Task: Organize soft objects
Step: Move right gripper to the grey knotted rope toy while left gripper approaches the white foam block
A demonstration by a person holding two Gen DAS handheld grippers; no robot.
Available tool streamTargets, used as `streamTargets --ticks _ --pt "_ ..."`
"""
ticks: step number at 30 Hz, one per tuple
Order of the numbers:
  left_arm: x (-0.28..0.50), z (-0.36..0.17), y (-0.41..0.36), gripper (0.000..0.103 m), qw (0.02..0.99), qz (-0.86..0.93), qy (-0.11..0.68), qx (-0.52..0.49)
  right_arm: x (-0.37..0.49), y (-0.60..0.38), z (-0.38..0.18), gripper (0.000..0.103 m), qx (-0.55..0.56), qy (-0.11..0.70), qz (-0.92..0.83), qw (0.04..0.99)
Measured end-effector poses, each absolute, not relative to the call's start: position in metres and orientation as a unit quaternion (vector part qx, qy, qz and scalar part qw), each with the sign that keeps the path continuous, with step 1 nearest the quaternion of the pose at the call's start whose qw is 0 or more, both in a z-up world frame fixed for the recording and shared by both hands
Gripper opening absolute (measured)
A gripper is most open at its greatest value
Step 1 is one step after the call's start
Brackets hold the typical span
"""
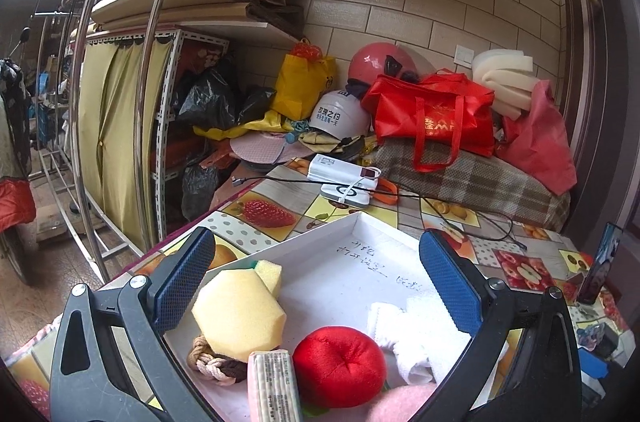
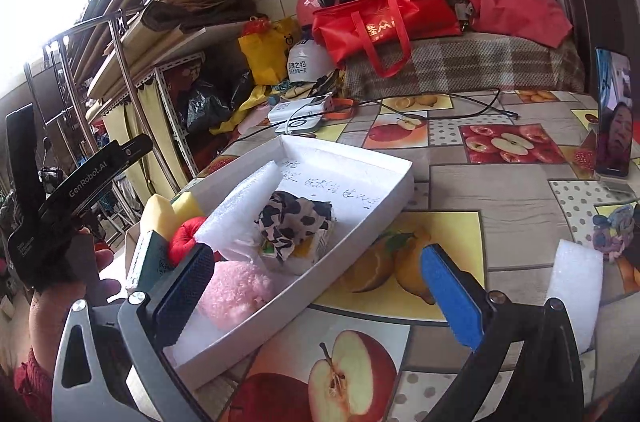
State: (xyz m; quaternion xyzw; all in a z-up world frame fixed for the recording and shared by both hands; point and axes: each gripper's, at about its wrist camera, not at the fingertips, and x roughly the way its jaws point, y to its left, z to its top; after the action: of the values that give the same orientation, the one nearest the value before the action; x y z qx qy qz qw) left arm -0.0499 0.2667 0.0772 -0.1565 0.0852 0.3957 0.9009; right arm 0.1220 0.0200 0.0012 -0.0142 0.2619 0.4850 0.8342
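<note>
A shallow white box (image 1: pixel 320 234) (image 2: pixel 360 218) on the fruit-print table holds soft things: a yellow sponge (image 1: pixel 240 314), a red plush ball (image 1: pixel 340 362), a white cloth (image 1: pixel 404 334), a braided rope (image 1: pixel 212 362), a tissue pack (image 1: pixel 274 386), a pink fluffy item (image 2: pixel 236 290), a cow-print cloth (image 2: pixel 296 218) and a white foam sheet (image 2: pixel 248 206). My left gripper (image 1: pixel 316 278) hovers open and empty over the box. My right gripper (image 2: pixel 320 286) is open and empty over the box's right rim. A white foam strip (image 2: pixel 576 294) and a colourful knitted item (image 2: pixel 614 226) lie on the table at right.
Behind the box lie power banks (image 1: pixel 348 182) with cables. Red bags (image 1: pixel 432 118), helmets (image 1: pixel 340 118) and a plaid cushion (image 1: pixel 472 178) crowd the back wall. A phone (image 2: pixel 614 114) stands at the right edge. A curtained shelf (image 1: pixel 120 126) stands left of the table.
</note>
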Motion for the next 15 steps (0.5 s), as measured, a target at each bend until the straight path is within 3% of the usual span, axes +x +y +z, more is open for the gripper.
streamTargets --ticks 6,10,15 --pt "-0.019 0.084 0.215 0.103 0.946 0.269 0.106 -0.144 0.176 -0.057 0.002 0.103 0.01 0.246 0.396 0.884" --pt "0.021 0.07 0.17 0.103 0.959 0.199 0.167 -0.117 0.219 -0.11 -0.001 0.103 0.049 0.251 0.321 0.912" --pt "0.05 0.05 0.139 0.103 0.957 0.173 0.22 -0.082 0.243 -0.151 -0.013 0.103 0.123 0.275 0.345 0.889"
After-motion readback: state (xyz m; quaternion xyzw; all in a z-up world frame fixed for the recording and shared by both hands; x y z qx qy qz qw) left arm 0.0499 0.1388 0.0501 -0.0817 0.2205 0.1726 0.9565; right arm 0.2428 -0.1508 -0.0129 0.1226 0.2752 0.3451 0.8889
